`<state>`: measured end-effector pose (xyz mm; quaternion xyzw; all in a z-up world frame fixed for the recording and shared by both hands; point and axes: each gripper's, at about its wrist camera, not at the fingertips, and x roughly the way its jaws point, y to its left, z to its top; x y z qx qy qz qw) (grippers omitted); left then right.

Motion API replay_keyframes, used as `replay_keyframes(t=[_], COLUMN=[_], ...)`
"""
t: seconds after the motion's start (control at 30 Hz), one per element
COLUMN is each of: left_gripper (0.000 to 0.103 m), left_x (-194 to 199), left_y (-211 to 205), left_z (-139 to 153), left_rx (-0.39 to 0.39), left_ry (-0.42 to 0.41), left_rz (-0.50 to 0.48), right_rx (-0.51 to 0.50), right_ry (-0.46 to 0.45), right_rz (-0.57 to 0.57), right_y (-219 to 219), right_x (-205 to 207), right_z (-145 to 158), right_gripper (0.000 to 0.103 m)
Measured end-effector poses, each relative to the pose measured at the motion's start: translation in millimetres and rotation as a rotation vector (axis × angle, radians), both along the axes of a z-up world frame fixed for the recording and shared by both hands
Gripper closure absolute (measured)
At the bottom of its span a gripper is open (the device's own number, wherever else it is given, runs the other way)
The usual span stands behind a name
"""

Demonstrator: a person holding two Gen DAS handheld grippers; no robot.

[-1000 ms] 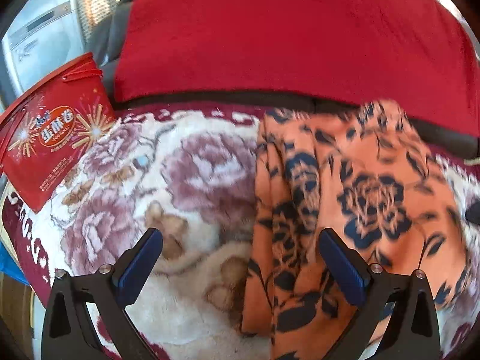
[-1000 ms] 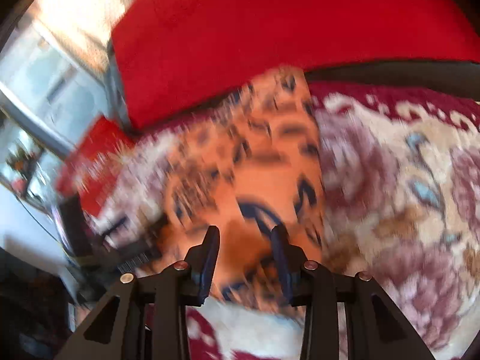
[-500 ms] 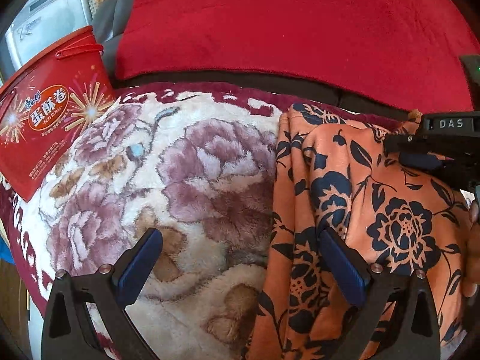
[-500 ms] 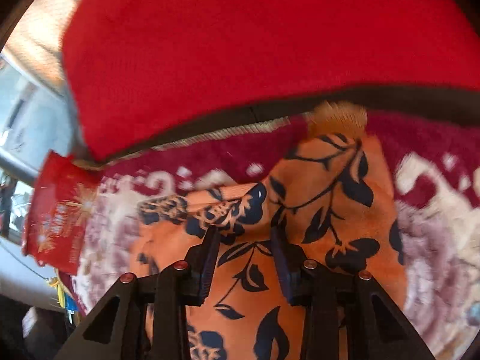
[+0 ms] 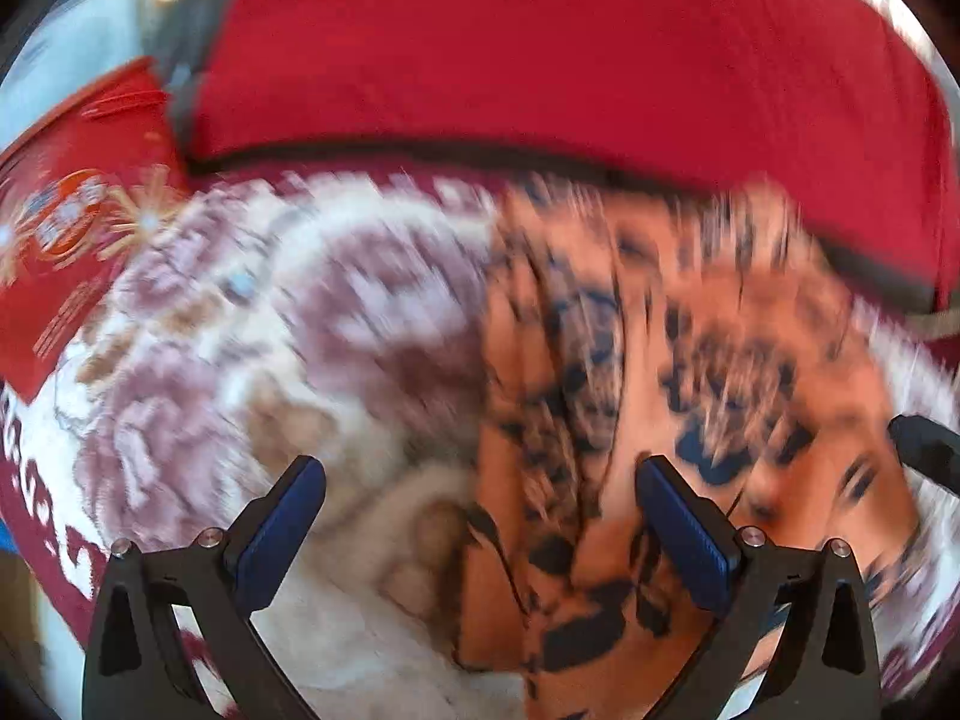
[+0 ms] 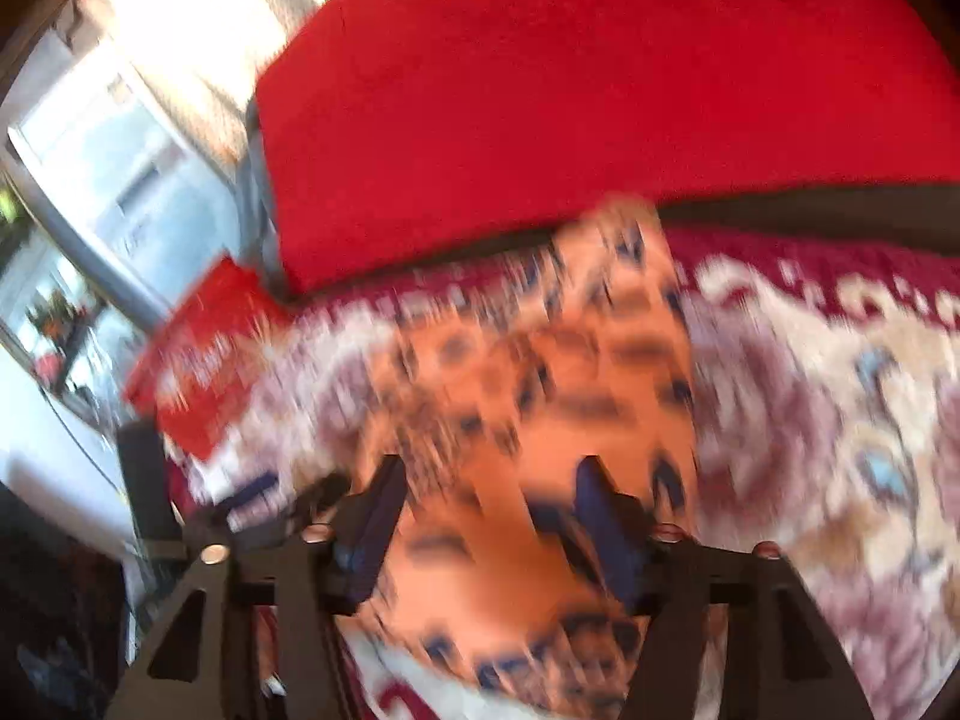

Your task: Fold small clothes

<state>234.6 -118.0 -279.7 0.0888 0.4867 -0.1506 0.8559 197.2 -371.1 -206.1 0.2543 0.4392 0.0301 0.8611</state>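
Left wrist view shows the orange garment (image 5: pixel 690 396), printed with dark flowers, lying on a floral blanket (image 5: pixel 312 372), ahead and to the right of the left tool (image 5: pixel 480 516). That tool is released, its blue pads spread wide; the right pad sits over the garment's near edge and the left pad over bare blanket, and neither grips cloth. The garment's far edge reaches the dark strip below a red cushion (image 5: pixel 540 42). A red box (image 5: pixel 66 240) stands at the blanket's left edge. A dark part of the right tool (image 5: pixel 927 453) pokes in at the garment's right side. Both views are heavily blurred.

Right wrist view has the garment (image 6: pixel 540 396) running from the red cushion (image 6: pixel 600 78) down between the right tool's (image 6: pixel 489 498) fingers. The pads stand apart with orange cloth seen in the gap; whether they pinch it I cannot tell through the blur. The blanket (image 6: pixel 840 420) spreads to the right, and the box (image 6: pixel 198 360) lies far left.

Half a second ago the right tool was narrowly closed around a fold near the cushion, and it showed large over the garment's right part in the left view. Now its fingers are wider and it is pulled back toward the near edge, with only a tip showing in the left view.
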Motion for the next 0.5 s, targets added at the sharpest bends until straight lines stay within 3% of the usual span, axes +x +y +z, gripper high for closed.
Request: replay_keyframes(t=[0.07, 0.17, 0.3, 0.37, 0.4, 0.5], left_gripper=[0.0, 0.0, 0.0, 0.0, 0.0, 0.0], left_x=[-7, -22, -29, -35, -36, -35], left_y=[-5, -5, -7, -9, -11, -14], left_z=[6, 20, 25, 25, 26, 22], left_rx=[0.03, 0.035, 0.034, 0.043, 0.049, 0.066], left_ry=[-0.058, -0.138, -0.166, -0.186, -0.189, -0.186], left_rz=[0.0, -0.014, -0.022, -0.023, -0.024, -0.03], right_rx=[-0.031, -0.002, 0.022, 0.005, -0.007, 0.014], right_ry=[0.012, -0.029, -0.091, -0.067, -0.029, -0.029], right_rz=[0.016, -0.006, -0.041, -0.032, -0.031, -0.051], right_y=[0, -3, -10, -8, -6, -11], right_x=[-10, -26, -45, -46, -46, -49], right_z=[-9, 2, 10, 0, -10, -21], right_gripper=[0.04, 0.041, 0.041, 0.045, 0.054, 0.057])
